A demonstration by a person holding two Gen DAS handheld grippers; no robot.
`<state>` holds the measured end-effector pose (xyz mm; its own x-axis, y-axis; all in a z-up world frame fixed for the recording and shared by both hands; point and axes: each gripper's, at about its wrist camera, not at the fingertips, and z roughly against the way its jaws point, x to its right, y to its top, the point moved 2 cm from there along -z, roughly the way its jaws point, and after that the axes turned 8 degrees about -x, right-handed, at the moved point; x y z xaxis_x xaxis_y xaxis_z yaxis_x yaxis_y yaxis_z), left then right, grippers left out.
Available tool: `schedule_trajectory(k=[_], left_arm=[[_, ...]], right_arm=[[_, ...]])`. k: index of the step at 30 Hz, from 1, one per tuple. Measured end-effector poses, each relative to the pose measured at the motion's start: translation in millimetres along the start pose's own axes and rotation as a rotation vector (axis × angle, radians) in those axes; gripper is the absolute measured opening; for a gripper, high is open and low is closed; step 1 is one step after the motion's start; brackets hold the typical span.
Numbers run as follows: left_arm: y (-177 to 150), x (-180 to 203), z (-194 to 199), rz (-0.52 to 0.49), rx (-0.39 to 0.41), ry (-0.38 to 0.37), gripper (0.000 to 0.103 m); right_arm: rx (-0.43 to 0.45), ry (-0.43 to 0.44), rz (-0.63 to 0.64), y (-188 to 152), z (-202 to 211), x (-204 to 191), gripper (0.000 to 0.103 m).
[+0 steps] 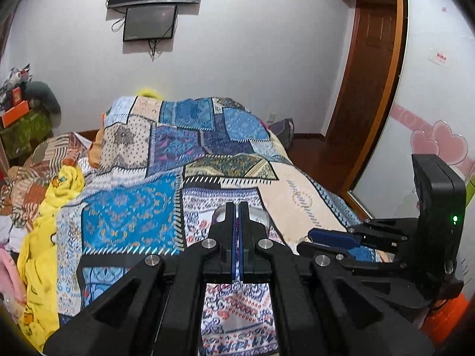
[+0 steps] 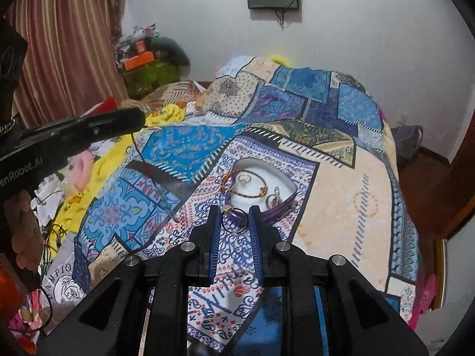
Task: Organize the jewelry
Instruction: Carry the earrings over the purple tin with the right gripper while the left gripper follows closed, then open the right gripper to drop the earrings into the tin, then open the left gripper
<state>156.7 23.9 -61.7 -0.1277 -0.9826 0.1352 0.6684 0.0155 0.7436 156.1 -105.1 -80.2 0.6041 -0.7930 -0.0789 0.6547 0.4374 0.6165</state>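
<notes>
A white dish (image 2: 279,178) lies on the patchwork quilt and holds a gold bangle (image 2: 246,194), small silver rings (image 2: 271,198) and a purple band (image 2: 279,209). My right gripper (image 2: 234,218) is shut on a thin gold ring (image 2: 234,219), held just in front of the dish. My left gripper (image 1: 237,207) is shut on a thin dark red cord (image 2: 145,166) that hangs down to the quilt in the right wrist view. The dish (image 1: 258,215) shows partly behind its fingertips in the left wrist view. The right gripper (image 1: 323,235) also shows there at the right.
The patchwork quilt (image 1: 178,154) covers a bed, with yellow cloth (image 1: 41,237) and rumpled bedding at the left. A wooden door (image 1: 365,89) stands at the right. Screens (image 1: 151,20) hang on the far wall. Cluttered boxes (image 2: 139,59) sit by the curtain.
</notes>
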Motion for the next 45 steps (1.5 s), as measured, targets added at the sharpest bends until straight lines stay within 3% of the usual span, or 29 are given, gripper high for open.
schedule_trajectory(k=[17, 28, 39, 45], left_arm=[[59, 12, -16, -0.016, 0.072, -0.036, 0.000], [79, 9, -35, -0.011, 0.088, -0.059, 0.000], [72, 6, -80, 0.002, 0.006, -0.118, 0.000], [57, -3, -106, 0.012, -0.063, -0.115, 0.000]], right_arm=[[0.027, -0.009, -0.043, 12, -4, 24, 0.017], [0.024, -0.001, -0.064, 20, -18, 36, 0.017], [-0.027, 0.016, -0.094, 20, -50, 48, 0.017], [-0.050, 0.016, -0.087, 22, -61, 51, 0.017]])
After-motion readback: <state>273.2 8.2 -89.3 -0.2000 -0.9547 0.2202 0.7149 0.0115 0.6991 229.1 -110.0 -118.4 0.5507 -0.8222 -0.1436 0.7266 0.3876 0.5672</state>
